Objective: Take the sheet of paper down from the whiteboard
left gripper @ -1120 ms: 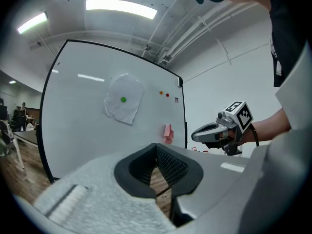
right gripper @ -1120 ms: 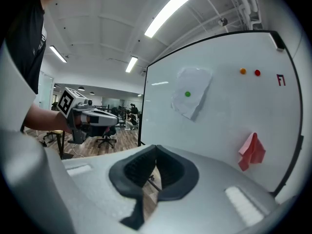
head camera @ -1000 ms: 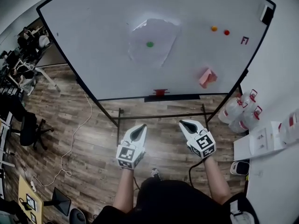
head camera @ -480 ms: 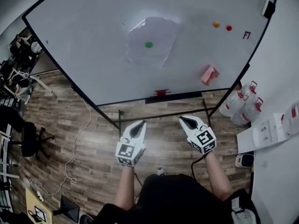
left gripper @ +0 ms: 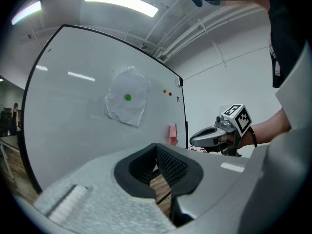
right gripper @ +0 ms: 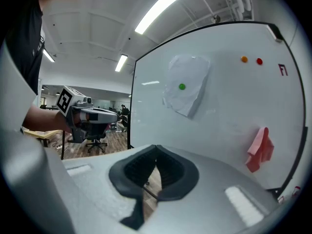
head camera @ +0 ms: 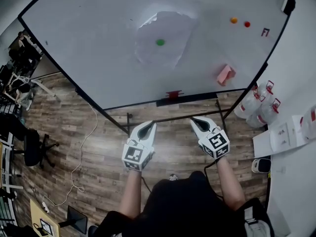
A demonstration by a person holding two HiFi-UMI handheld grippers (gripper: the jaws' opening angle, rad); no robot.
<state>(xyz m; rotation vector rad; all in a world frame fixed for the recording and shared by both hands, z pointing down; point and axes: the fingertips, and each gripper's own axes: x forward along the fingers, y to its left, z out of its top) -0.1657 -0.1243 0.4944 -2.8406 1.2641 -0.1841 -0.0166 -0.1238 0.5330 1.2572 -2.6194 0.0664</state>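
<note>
Paper [head camera: 170, 28] hangs on the whiteboard [head camera: 89, 48] under a green magnet [head camera: 160, 42], not yet taken down, while I hold my left gripper [head camera: 149, 125] and right gripper [head camera: 195, 120] below, both pressed together, empty, well apart from it.

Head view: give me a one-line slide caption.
Shut, empty left claw and right claw face a whiteboard where a green magnet pins the crumpled sheet of paper.

left hand-held gripper [head camera: 151, 124], right hand-held gripper [head camera: 195, 119]: grey, black pads [left gripper: 170, 167] | black top [head camera: 182, 206]
</note>
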